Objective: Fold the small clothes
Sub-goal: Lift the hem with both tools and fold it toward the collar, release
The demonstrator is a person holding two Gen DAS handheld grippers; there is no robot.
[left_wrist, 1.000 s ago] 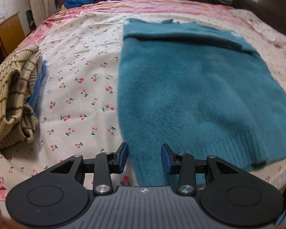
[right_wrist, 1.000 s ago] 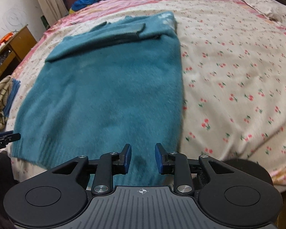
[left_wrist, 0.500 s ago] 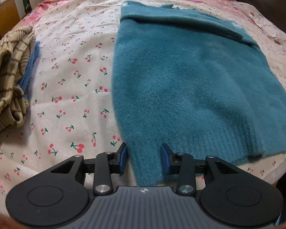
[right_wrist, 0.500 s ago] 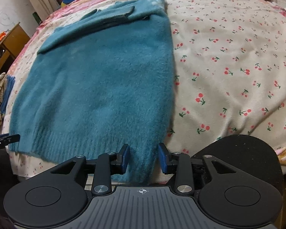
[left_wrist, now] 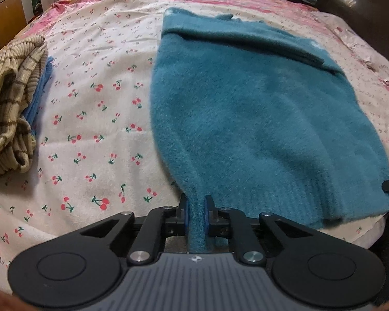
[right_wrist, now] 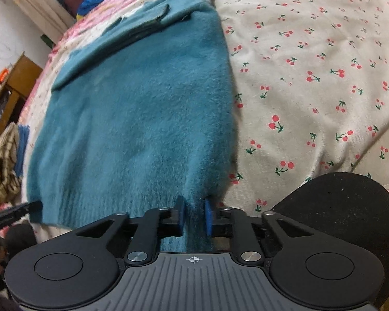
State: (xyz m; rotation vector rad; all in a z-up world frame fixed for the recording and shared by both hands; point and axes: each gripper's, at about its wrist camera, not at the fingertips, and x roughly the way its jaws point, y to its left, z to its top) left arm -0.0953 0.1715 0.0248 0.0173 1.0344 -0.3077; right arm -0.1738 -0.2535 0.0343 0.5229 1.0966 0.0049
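Observation:
A fluffy teal sweater [left_wrist: 246,119] lies flat on the cherry-print bed sheet [left_wrist: 90,90], its sleeves folded across the far end and its ribbed hem toward me. My left gripper [left_wrist: 196,207] is shut on the hem's left corner, and the cloth bunches up between the blue pads. In the right wrist view the same sweater [right_wrist: 142,116] fills the left half. My right gripper [right_wrist: 194,207] holds the hem's right corner. Its jaws are closing, and the pads press on the cloth between them.
A folded beige striped knit [left_wrist: 7,98] on a blue cloth [left_wrist: 39,96] lies at the bed's left edge. A wooden cabinet [left_wrist: 5,18] stands beyond it, and a dark headboard [left_wrist: 363,0] at far right. A black rounded object [right_wrist: 337,212] sits beside my right gripper.
Both grippers have gone from open, straddling the hem corners, to closed on them. The cloth now bunches between each pair of pads. The right gripper rolled and dropped slightly.

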